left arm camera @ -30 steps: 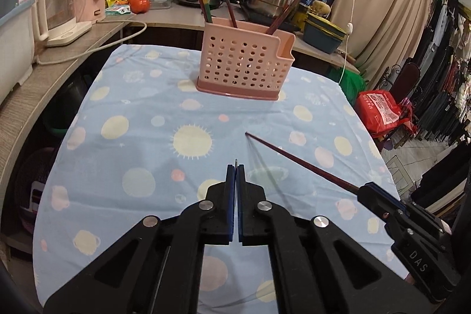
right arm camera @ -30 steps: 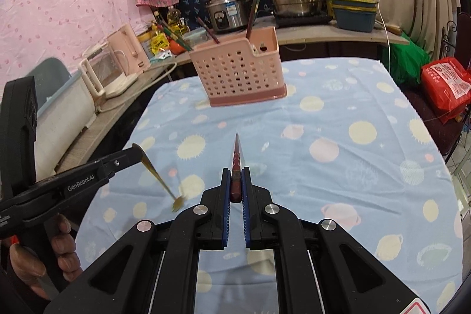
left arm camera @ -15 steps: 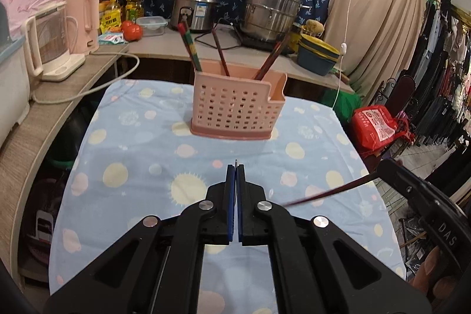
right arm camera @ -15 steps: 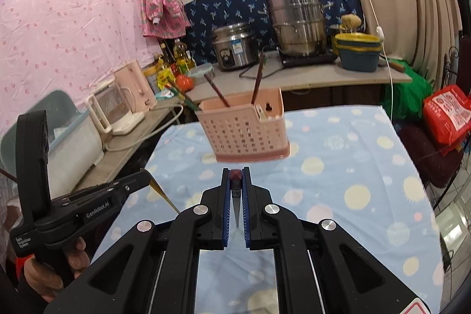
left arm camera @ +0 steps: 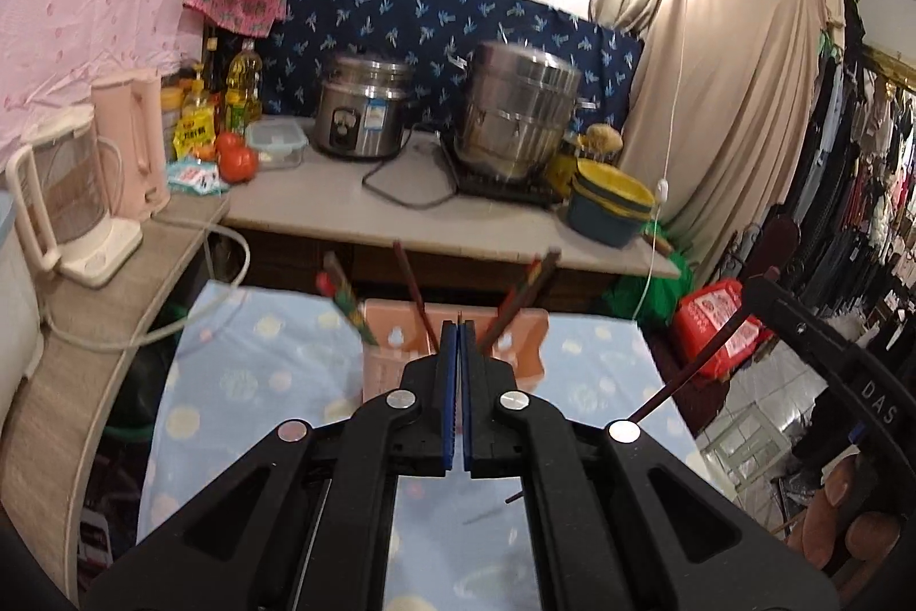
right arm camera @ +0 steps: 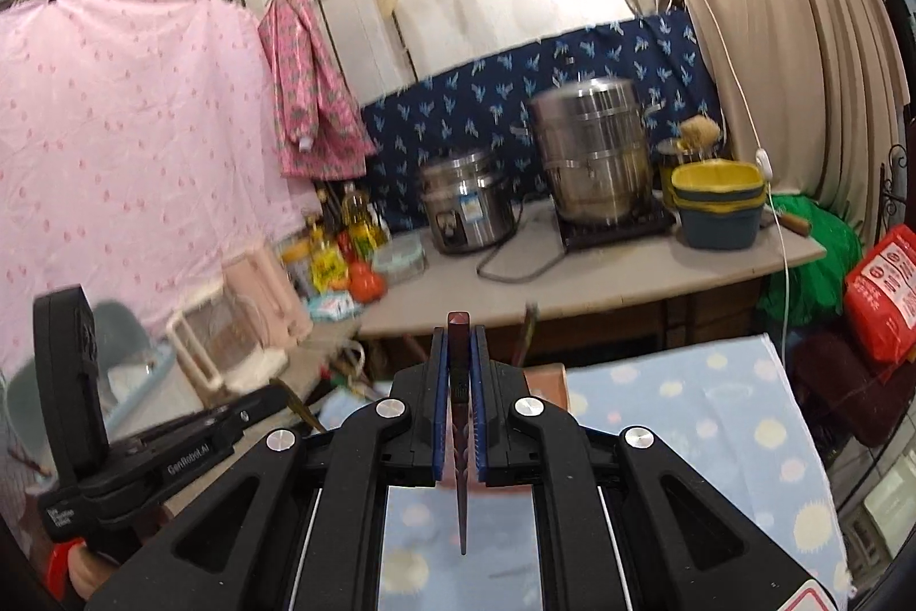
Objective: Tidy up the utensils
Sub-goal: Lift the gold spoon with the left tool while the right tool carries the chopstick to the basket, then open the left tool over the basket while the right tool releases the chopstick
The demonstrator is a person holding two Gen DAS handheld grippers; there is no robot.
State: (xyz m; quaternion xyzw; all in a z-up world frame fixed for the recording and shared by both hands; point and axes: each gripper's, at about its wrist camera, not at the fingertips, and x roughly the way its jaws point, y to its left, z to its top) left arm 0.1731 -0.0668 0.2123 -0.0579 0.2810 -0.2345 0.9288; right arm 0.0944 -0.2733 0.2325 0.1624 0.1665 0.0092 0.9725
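Observation:
My left gripper (left arm camera: 459,327) is shut; in the right wrist view the left gripper (right arm camera: 269,396) pinches a thin gold-coloured utensil (right arm camera: 300,410) that slants down from its tips. My right gripper (right arm camera: 458,342) is shut on a dark red chopstick (right arm camera: 460,439), butt end up, point hanging down. From the left wrist view the right gripper (left arm camera: 761,290) sits at the right, its chopstick (left arm camera: 698,365) slanting down-left. The pink perforated holder (left arm camera: 526,342) with several chopsticks stands just beyond both grippers, partly hidden by the fingers; a corner of the holder (right arm camera: 547,382) shows in the right wrist view.
The table's blue dotted cloth (left arm camera: 257,365) lies below. Behind it is a counter with a rice cooker (left arm camera: 360,113), a steel steamer pot (left arm camera: 515,118), stacked yellow-rimmed bowls (left arm camera: 612,204) and a kettle (left arm camera: 63,193). A red bag (left arm camera: 710,324) sits right; a person's hand (left arm camera: 847,508) grips the right handle.
Both grippers have risen and come closer to the pink holder, which now sits low behind the fingers. The red chopstick has swung from pointing forward to hanging point-down.

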